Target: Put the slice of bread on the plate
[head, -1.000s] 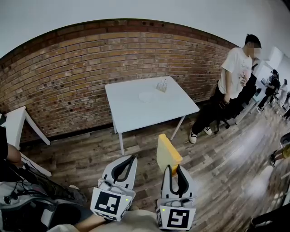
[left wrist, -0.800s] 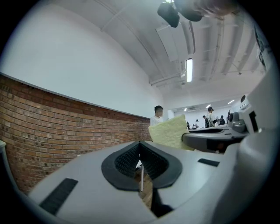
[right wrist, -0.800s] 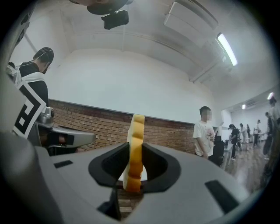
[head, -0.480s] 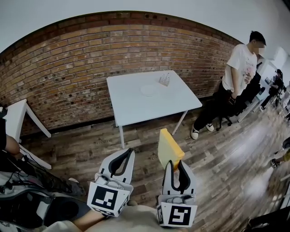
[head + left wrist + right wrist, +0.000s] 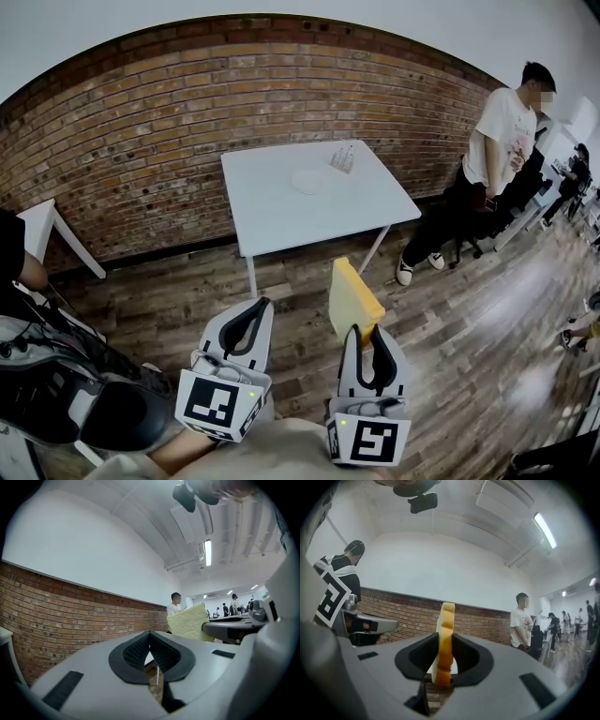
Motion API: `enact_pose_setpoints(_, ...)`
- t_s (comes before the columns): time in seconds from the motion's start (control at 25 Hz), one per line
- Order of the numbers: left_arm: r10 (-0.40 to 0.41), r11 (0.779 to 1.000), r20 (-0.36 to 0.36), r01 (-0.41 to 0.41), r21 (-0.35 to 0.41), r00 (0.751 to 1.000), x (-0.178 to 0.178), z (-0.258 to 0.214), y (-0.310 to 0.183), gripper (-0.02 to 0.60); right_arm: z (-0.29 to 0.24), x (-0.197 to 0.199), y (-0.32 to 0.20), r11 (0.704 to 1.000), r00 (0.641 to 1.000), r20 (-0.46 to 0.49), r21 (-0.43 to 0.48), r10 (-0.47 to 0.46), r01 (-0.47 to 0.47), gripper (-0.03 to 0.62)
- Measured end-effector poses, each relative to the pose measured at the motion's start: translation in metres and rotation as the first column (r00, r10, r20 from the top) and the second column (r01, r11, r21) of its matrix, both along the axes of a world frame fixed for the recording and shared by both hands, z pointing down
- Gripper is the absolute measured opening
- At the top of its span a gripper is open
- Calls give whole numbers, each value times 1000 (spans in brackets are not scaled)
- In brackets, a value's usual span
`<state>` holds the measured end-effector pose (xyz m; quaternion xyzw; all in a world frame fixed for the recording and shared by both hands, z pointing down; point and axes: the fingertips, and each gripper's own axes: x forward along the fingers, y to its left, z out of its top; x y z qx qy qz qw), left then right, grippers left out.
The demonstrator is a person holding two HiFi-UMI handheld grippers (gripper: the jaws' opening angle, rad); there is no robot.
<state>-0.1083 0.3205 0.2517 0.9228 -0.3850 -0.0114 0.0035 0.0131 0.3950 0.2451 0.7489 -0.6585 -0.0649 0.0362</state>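
Note:
A yellow slice of bread (image 5: 353, 298) stands on edge in the air, pinched at its lower end by my right gripper (image 5: 363, 330), which is shut on it. In the right gripper view the bread slice (image 5: 447, 618) rises upright between the two dark pads of the right gripper (image 5: 445, 642). My left gripper (image 5: 262, 307) hangs beside it at the left, shut and holding nothing; the left gripper (image 5: 150, 635) shows its pad tips touching. The white plate (image 5: 307, 180) lies on a white table (image 5: 281, 225) well ahead, by the brick wall.
A small clear holder (image 5: 343, 157) stands on the table behind the plate. A person in a white shirt (image 5: 499, 141) stands to the table's right. Another white table (image 5: 37, 239) and dark gear (image 5: 66, 403) are at the left. Wood floor lies between me and the table.
Both grippers and the bread keep their pose. Only the head view has shifted slightly, so the table sits a little higher in the frame.

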Motion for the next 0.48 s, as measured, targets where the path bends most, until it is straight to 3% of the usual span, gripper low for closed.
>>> enact_pose_setpoints(0.48,-1,999,4,2,-34,1000,10,12,-63,9,11,16,-57,999,1000,8,-28,19,-19,96)
